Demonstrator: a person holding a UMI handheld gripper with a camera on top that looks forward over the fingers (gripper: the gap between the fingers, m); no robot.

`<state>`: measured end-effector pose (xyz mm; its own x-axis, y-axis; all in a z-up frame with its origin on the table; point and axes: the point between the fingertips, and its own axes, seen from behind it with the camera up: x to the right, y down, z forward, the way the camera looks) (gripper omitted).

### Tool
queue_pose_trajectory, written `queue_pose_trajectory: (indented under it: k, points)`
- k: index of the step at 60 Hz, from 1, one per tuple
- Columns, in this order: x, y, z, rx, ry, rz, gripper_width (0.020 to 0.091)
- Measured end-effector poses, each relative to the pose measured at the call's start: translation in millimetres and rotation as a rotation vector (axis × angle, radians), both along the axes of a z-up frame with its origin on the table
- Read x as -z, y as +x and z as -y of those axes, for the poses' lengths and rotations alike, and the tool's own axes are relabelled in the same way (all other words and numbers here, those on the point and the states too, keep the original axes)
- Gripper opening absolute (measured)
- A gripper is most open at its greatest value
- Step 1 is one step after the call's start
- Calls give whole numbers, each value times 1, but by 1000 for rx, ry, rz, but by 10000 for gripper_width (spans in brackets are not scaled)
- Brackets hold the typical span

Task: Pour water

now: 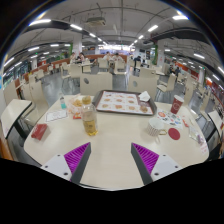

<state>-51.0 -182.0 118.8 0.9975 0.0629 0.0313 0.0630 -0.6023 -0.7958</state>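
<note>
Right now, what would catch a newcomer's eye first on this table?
The gripper is open with nothing between its purple pads. Beyond them on the round white table, an amber bottle stands ahead on the left, beside a dark-rimmed tray at the far centre. Red items sit ahead on the right.

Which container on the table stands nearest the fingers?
The clear bottle with yellowish contents, just ahead of the open fingers; the red cup and the small bottle stand farther off.
</note>
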Motion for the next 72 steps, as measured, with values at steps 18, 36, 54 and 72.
queue_pose_trajectory:
  k: [18, 36, 54, 72]
  points:
    - [23, -89, -125, -17, 183, -48, 848]
    - [72, -99, -188, 24, 194, -26, 580]
    - [62, -94, -193, 14, 233, -32, 373]
    - [-45, -71, -196, 40, 278, -448, 371]
